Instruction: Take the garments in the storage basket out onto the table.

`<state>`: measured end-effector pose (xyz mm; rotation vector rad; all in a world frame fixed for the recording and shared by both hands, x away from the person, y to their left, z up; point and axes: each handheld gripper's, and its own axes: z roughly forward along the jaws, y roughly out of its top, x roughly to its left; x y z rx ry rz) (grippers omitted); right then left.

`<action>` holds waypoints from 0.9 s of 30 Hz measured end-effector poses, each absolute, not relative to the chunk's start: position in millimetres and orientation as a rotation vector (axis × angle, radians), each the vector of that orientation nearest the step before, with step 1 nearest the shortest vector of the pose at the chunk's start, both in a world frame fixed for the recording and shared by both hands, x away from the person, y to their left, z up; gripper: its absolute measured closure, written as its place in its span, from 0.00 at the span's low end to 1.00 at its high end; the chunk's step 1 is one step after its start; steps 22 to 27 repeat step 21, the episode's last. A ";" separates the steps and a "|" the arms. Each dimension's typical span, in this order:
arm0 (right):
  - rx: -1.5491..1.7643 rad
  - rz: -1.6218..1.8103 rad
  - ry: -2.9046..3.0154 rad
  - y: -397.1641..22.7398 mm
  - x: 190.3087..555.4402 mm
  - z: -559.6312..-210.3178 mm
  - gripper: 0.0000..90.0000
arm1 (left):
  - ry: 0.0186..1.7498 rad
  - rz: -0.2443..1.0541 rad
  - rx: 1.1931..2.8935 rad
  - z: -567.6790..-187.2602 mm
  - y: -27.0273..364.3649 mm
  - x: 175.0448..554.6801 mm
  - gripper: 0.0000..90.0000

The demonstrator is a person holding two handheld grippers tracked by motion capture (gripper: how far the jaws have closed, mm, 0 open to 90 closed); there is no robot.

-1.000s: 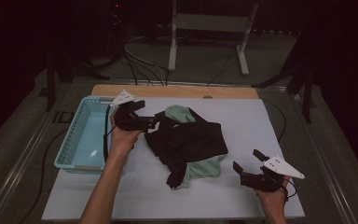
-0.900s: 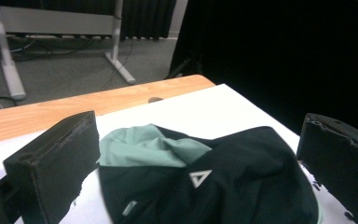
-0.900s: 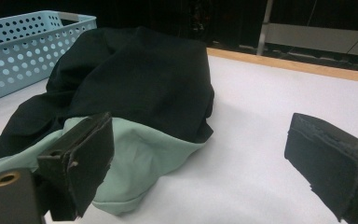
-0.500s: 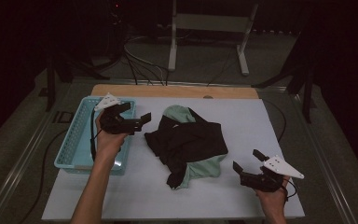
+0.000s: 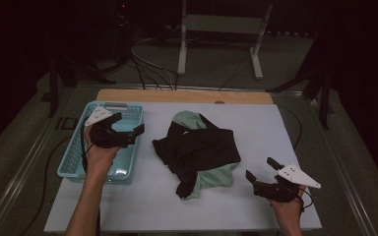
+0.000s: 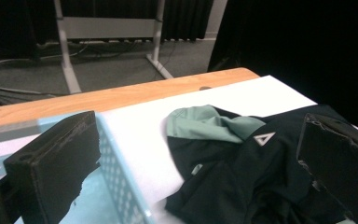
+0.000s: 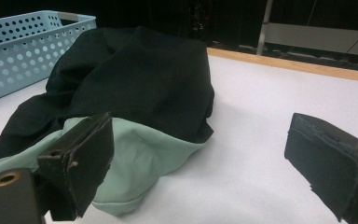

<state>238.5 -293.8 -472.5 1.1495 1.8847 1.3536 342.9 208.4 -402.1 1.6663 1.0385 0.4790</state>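
Left gripper [image 5: 137, 132] is now hovering over the light blue perforated plastic basket [image 5: 69, 168], jaws wide apart, gripping nothing. A second ago it was at the top-left edge of the crumpled black and mint-green garment [image 5: 197, 152]; since then it has been pulling back leftward, clear of the cloth. In the left gripper view the jaws are framing the basket's wall [image 6: 121, 177] and the garment [image 6: 242, 172] beyond, with nothing between them.

Garment is lying in a heap at the middle of the white table mat [image 5: 275, 128], just right of the basket, not in it. Shape looks much the same as before, so the left gripper's visit seems to have done no more than a small tug.

Right gripper [image 5: 262, 173] is resting at the near right of the mat, jaws apart, empty, unmoved over the last second. Its view is looking at the garment's green hem [image 7: 140, 158], close.

Judgement: garment is released, work on it (folding or putting in basket, cannot tell which) not really begun; a fresh grasp is needed next.
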 end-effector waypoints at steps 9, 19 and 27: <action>1.153 1.353 1.881 -294.2 238.3 -472.4 0.09 | 1.055 0.514 1.687 -416.6 223.8 328.3 0.00; 1.150 1.358 1.876 -294.3 237.9 -472.2 0.09 | 1.068 0.535 1.653 -426.7 234.7 314.6 0.00; 1.150 1.359 1.875 -294.3 237.9 -472.2 0.09 | 1.070 0.536 1.646 -427.6 235.3 313.8 0.00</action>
